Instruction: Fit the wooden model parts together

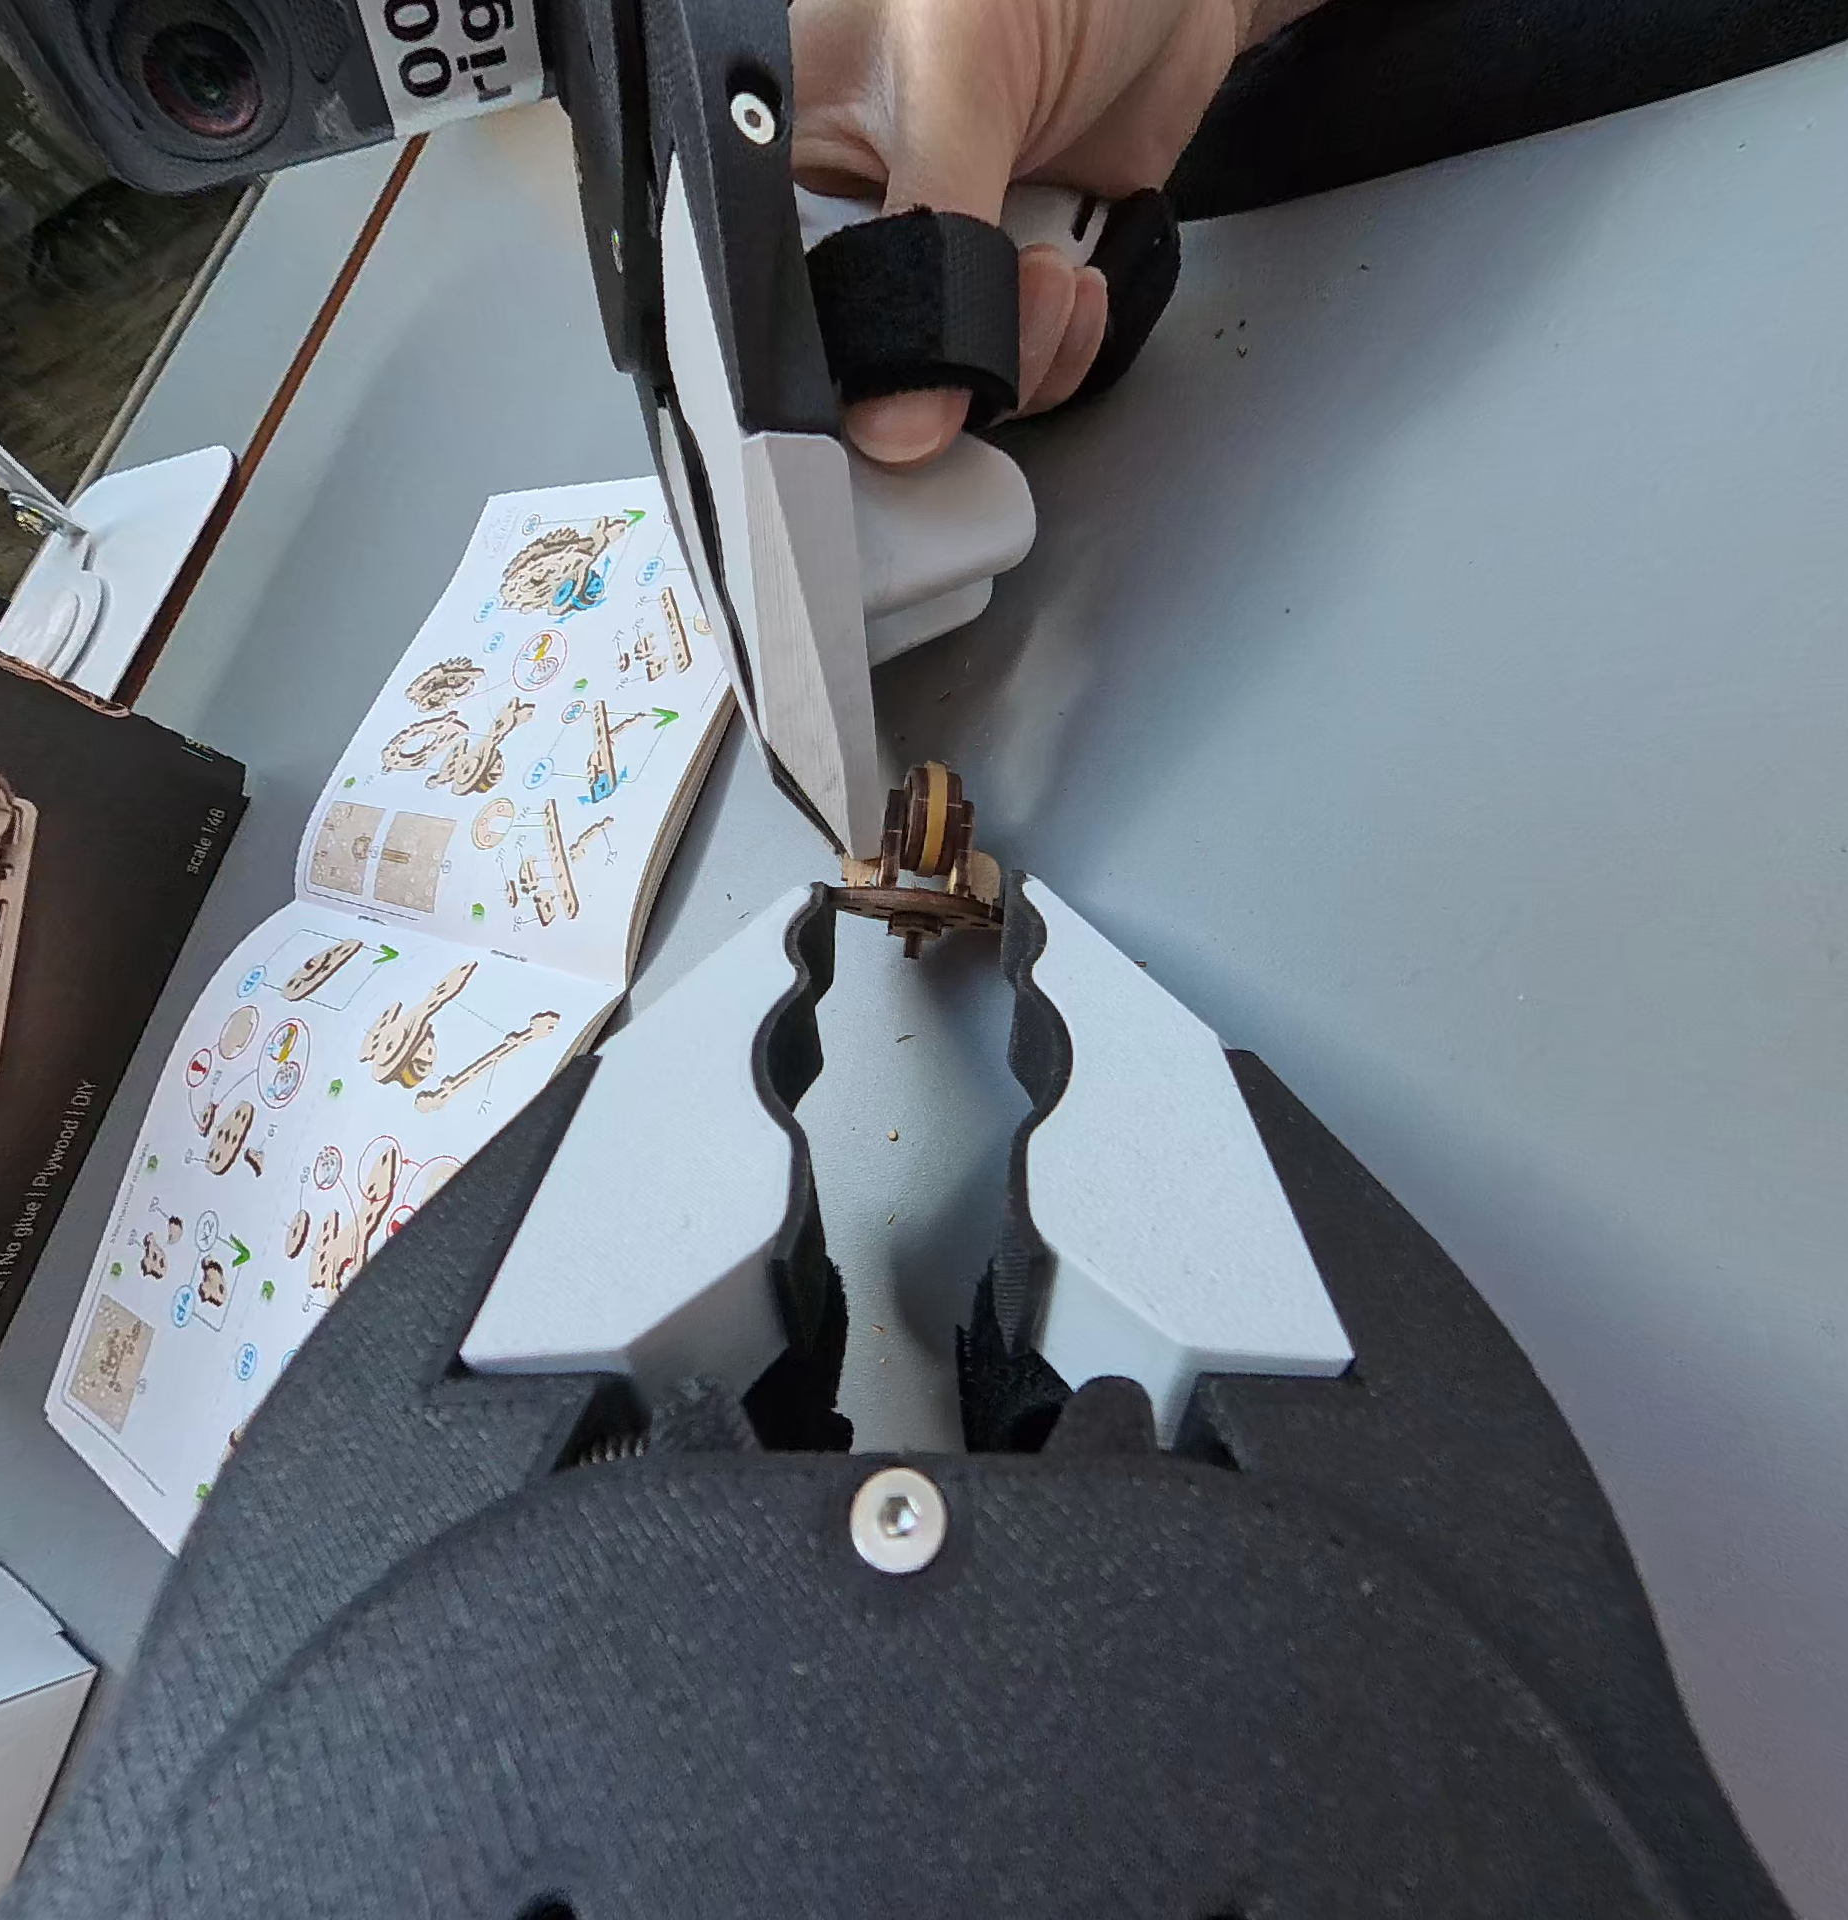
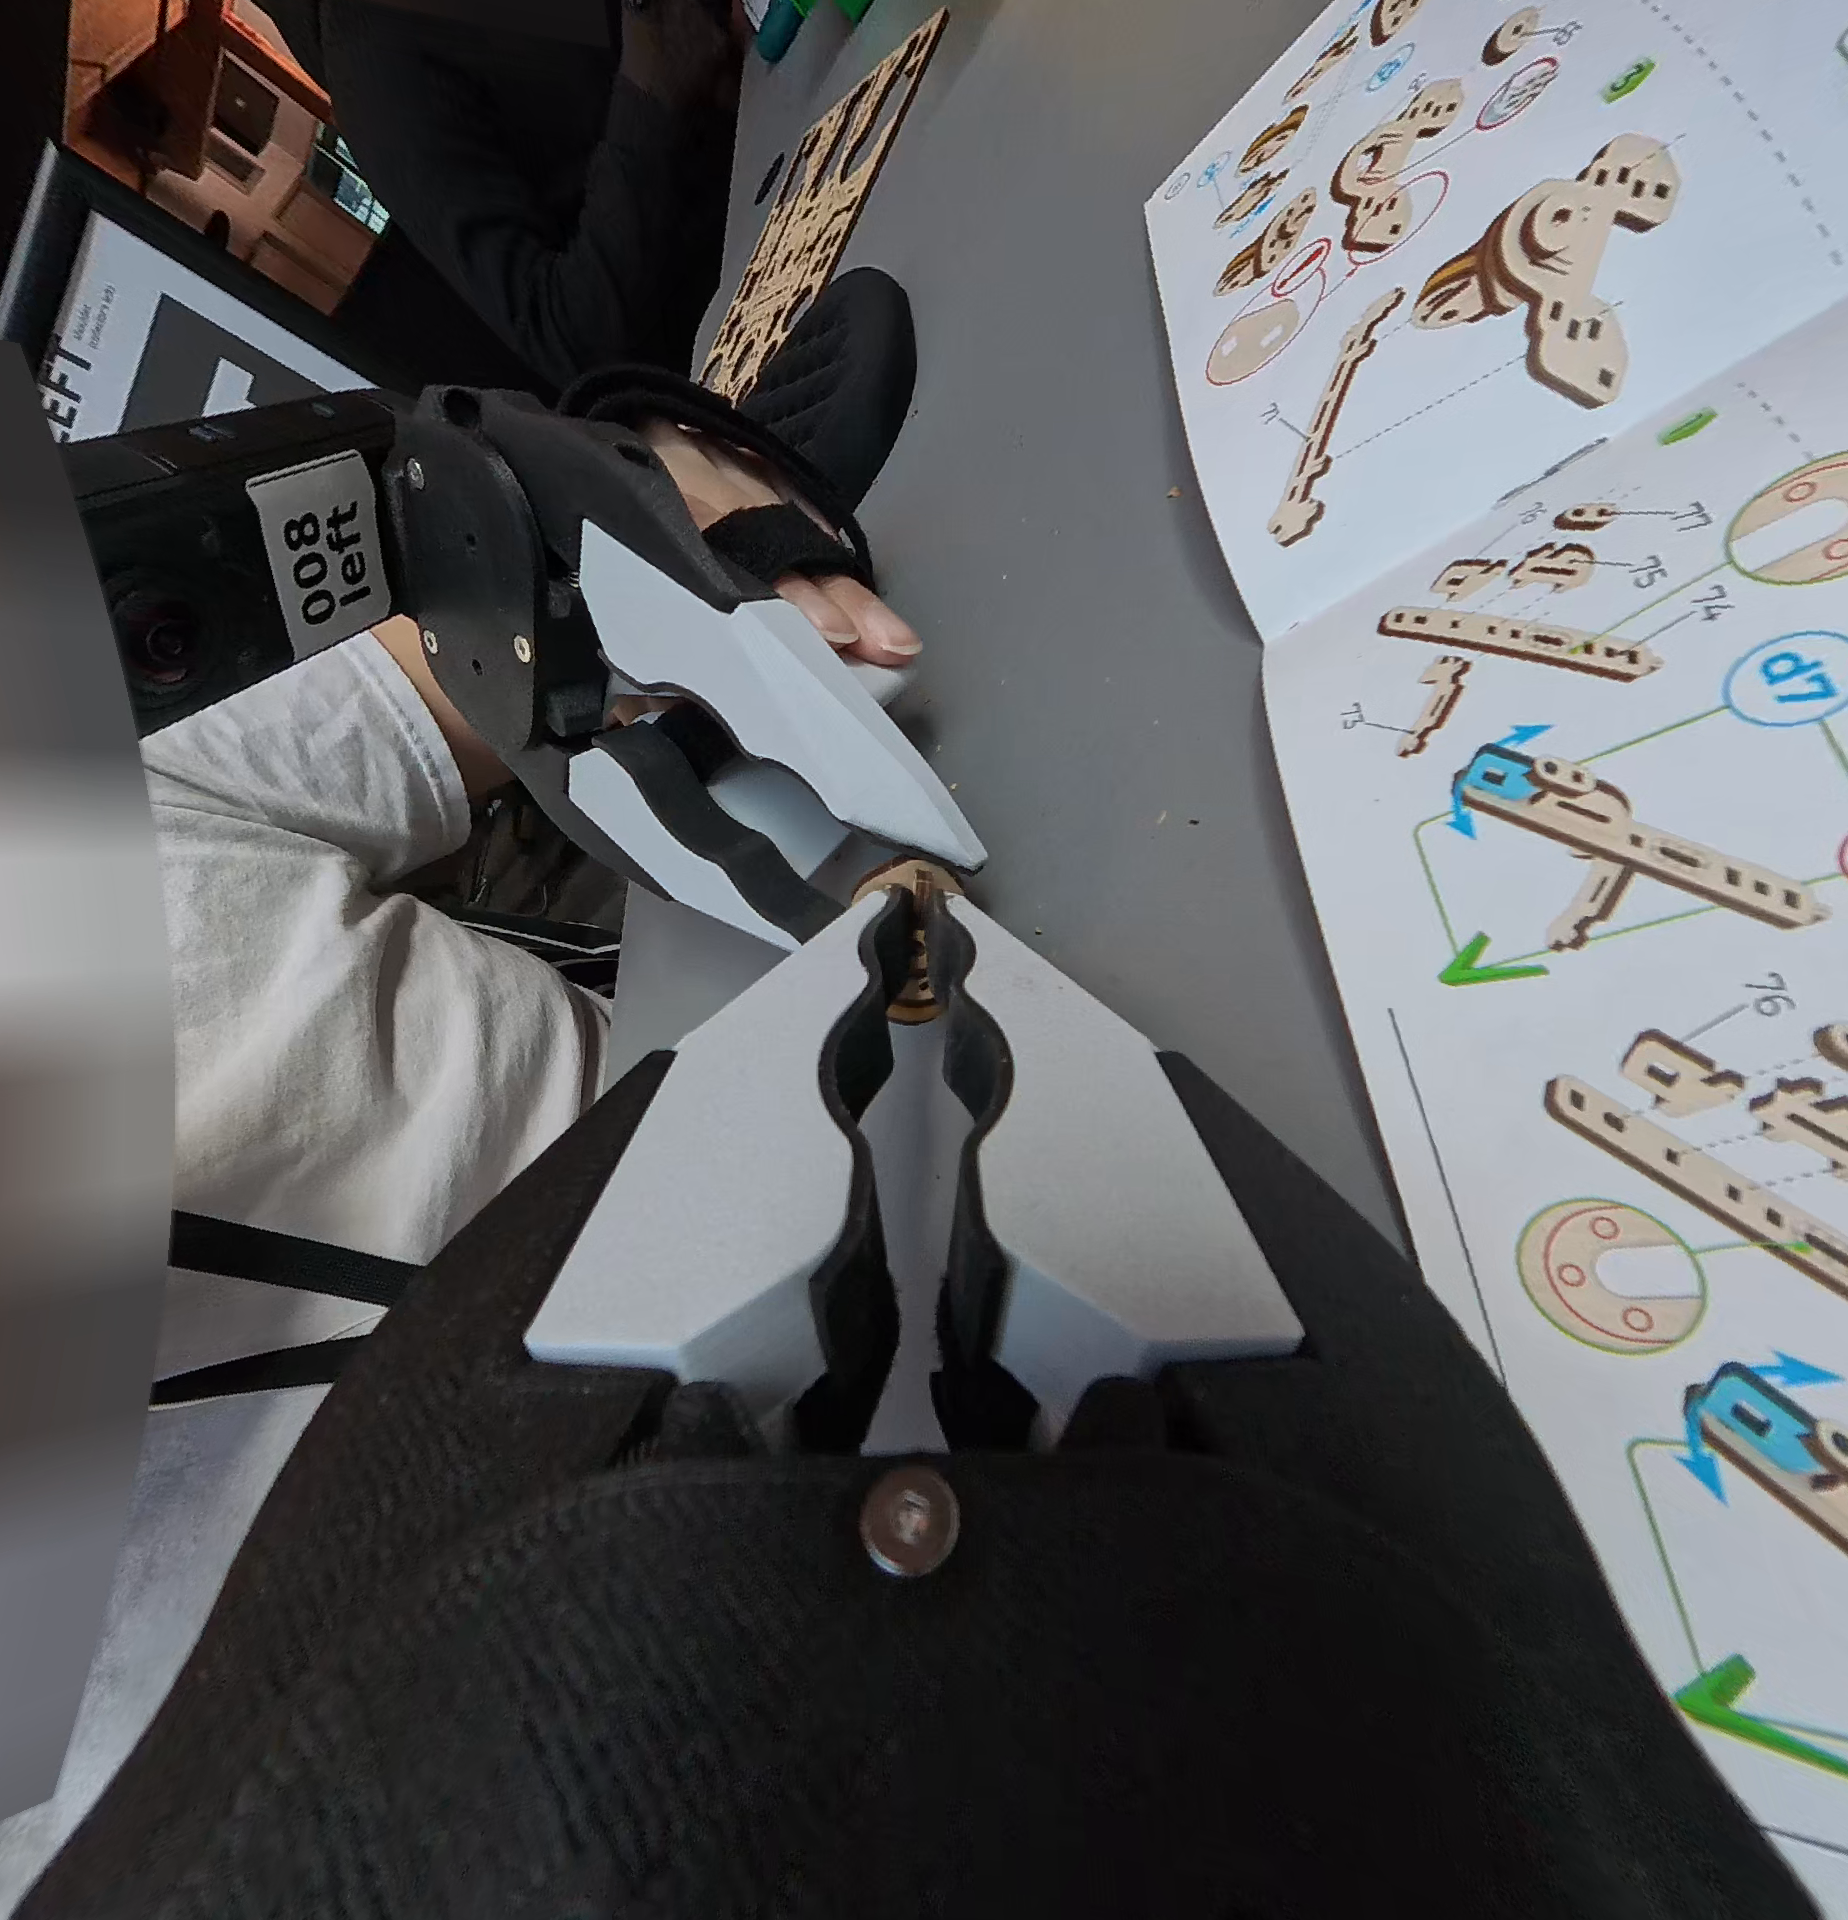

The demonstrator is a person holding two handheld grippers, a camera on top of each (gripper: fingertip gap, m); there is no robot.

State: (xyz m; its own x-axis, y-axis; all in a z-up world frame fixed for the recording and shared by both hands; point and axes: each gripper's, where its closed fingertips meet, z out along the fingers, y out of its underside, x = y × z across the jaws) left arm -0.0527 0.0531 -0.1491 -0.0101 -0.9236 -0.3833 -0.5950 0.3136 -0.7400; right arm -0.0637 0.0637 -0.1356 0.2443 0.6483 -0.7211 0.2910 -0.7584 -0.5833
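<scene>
My left gripper [image 1: 915, 899] is shut on a flat brown wooden disc [image 1: 925, 906], held by its edges just above the grey table [image 1: 1471, 831]. A small wooden wheel assembly [image 1: 935, 821] with a yellow band stands upright on the disc. My right gripper [image 1: 847, 844] comes down from above and pinches the left side of that assembly. In the right wrist view my right gripper [image 2: 915, 912] is shut on the wheel assembly [image 2: 915, 971]. There the left gripper [image 2: 889, 894] reaches in from the left, holding the disc [image 2: 899, 881] against my fingertips.
An open instruction booklet [image 1: 463, 883] lies left of the parts; it fills the right side of the right wrist view [image 2: 1574, 727]. A dark kit box [image 1: 68, 987] lies farther left. A plywood parts sheet [image 2: 826, 177] lies at the back. A person's white sleeve [image 2: 328, 935] is close. Left and right tips are no more than a few centimetres apart.
</scene>
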